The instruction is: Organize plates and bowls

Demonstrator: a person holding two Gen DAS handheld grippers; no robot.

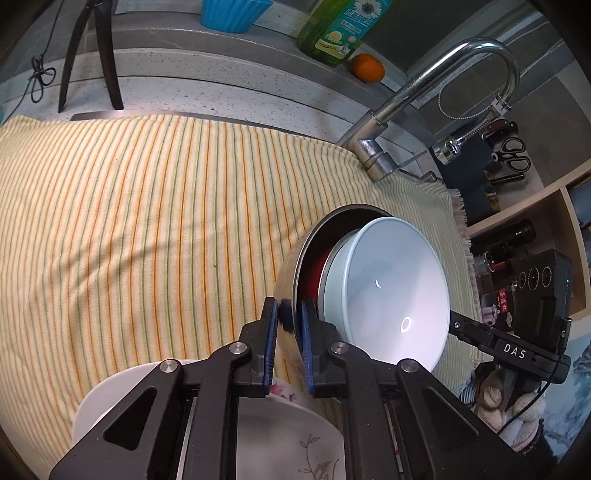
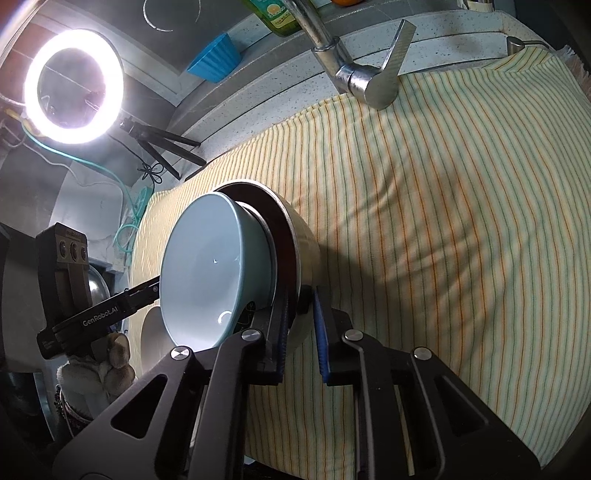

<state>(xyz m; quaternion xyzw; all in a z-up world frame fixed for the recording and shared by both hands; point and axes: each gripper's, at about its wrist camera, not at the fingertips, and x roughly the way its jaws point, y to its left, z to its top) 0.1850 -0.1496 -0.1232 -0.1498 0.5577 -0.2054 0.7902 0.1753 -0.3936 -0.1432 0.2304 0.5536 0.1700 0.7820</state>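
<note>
A stack of nested bowls is held up over the striped cloth [image 1: 147, 221]: a steel outer bowl [image 1: 286, 280], a red bowl [image 1: 314, 273] inside it, and a pale blue bowl [image 1: 391, 288] innermost. My left gripper [image 1: 290, 325] is shut on the steel bowl's rim on one side. My right gripper [image 2: 301, 314] is shut on the steel bowl's rim [image 2: 303, 243] on the opposite side; the pale blue bowl [image 2: 207, 269] faces left there. Each gripper shows in the other's view, the right [image 1: 509, 350] and the left [image 2: 99, 317]. A white floral plate [image 1: 291, 435] lies under my left gripper.
A chrome faucet [image 1: 436, 96] stands at the cloth's far edge, with a green soap bottle [image 1: 340, 26], an orange [image 1: 367, 67] and a blue cup [image 1: 229, 14] on the ledge behind. A tripod [image 1: 92, 55] and a ring light [image 2: 72, 86] stand at the left. Shelves with scissors [image 1: 513, 155] are at right.
</note>
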